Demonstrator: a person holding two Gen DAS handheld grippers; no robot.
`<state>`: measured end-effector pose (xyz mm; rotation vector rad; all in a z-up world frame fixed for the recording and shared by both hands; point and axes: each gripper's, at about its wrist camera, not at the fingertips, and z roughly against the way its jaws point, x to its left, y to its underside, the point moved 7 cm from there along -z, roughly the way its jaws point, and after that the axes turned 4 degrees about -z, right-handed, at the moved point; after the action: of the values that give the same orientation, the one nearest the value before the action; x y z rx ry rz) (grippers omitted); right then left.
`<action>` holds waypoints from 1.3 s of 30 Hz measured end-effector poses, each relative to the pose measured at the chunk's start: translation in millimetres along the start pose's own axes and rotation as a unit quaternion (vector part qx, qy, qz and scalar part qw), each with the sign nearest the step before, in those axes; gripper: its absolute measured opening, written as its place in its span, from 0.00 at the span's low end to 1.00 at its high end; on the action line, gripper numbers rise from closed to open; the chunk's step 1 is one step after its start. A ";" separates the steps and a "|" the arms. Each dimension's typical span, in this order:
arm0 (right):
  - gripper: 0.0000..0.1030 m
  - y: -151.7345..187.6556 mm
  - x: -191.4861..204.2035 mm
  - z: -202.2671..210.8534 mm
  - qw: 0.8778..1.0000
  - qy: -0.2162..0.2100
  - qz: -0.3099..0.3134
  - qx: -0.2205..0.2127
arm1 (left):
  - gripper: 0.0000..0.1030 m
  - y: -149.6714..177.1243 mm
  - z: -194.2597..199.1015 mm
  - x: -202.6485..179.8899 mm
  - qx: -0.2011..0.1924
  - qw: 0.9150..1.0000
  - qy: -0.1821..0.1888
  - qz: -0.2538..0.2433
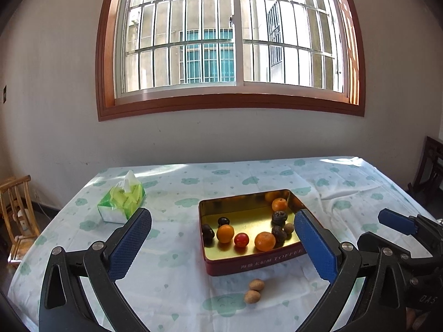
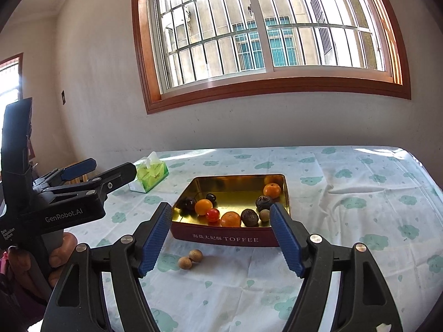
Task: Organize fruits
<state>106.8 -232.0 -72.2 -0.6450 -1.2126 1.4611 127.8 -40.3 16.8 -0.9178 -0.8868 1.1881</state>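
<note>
Left gripper (image 1: 223, 244): jaws spread wide, blue pads (image 1: 130, 244) facing each other, nothing between them, aimed slightly downward. Right gripper (image 2: 220, 239): jaws parted, blue pads (image 2: 285, 240) clear of any contact, nothing held, also angled a little down. Each shows at the other's side: from the right wrist view the left unit sits off to the left, fingers (image 2: 59, 251) of a hand wrapped round its handle below the body.
</note>
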 end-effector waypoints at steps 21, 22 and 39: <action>0.77 -1.4 23.0 29.0 1.000 -0.002 0.017 -0.024 | 0.99 -0.8 33.5 13.5 -0.026 0.999 -0.024 0.009; 0.80 -1.8 23.6 29.8 1.000 -0.001 0.017 -0.026 | 0.99 -0.9 33.6 13.6 -0.026 0.999 -0.025 0.009; 0.86 7.2 11.6 22.8 1.000 0.004 -0.003 -0.013 | 0.99 8.0 23.9 13.6 -0.014 0.999 -0.031 0.007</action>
<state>80.8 -228.0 -68.8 -0.6633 -1.2281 1.4381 105.0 -23.2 19.4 -0.9159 -0.9501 1.2245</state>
